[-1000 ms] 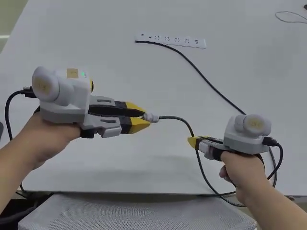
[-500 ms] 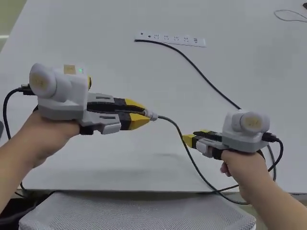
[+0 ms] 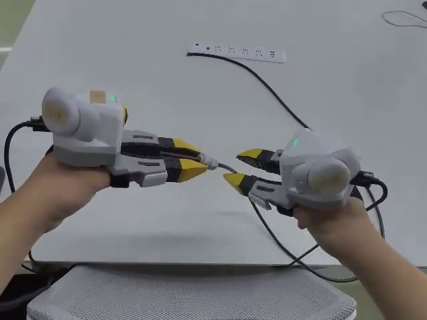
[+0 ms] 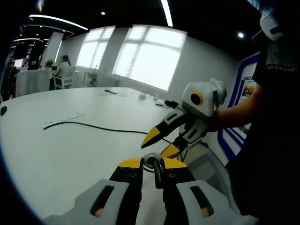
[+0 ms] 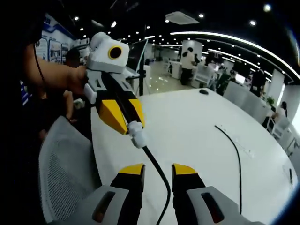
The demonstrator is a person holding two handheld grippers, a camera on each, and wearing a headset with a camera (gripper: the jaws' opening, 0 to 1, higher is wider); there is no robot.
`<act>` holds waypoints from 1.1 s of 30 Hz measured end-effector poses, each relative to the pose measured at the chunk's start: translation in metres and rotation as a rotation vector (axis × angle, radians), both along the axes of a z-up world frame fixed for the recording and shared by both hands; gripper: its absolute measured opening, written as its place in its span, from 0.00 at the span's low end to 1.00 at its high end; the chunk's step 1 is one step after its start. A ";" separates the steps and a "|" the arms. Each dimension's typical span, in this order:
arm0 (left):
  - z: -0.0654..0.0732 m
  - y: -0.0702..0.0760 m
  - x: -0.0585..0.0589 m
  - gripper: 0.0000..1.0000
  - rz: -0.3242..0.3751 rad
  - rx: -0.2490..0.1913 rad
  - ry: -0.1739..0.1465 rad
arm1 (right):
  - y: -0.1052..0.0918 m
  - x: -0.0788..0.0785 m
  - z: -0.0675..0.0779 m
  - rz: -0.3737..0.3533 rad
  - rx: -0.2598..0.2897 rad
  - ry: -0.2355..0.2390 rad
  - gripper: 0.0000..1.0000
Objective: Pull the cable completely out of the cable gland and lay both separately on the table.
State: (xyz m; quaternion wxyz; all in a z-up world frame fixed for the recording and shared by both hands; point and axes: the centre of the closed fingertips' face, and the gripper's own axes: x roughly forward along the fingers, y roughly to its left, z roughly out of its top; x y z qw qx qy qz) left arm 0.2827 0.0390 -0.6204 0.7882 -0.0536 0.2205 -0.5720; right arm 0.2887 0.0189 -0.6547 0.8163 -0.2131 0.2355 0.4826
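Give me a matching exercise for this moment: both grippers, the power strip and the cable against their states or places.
1 left gripper
2 right gripper
3 power strip
4 cable

a open, jaws on either side of the cable
b flat on the far part of the table
c shut on the cable gland
d black, runs out of the gland

Pairs: 1-c, 2-a, 3-b, 4-d

Head view: looks forward and down from close above the table (image 3: 133,220). Left gripper view: faces the right gripper (image 4: 153,146) nearby. Right gripper view: faces the left gripper (image 5: 129,123) nearby. Shared: cable gland (image 4: 152,161).
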 end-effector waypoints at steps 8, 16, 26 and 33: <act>0.000 0.000 0.000 0.15 -0.002 -0.001 0.000 | 0.016 0.002 -0.005 0.066 -0.036 -0.031 0.10; -0.001 0.001 0.001 0.15 0.003 -0.006 0.001 | 0.016 0.004 -0.004 0.067 -0.028 -0.034 0.02; -0.001 -0.001 0.003 0.15 0.003 -0.004 -0.004 | 0.012 0.005 -0.010 0.030 -0.013 0.009 0.00; 0.003 0.000 0.005 0.15 0.013 -0.015 -0.008 | 0.001 0.007 -0.019 -0.027 -0.009 0.068 0.00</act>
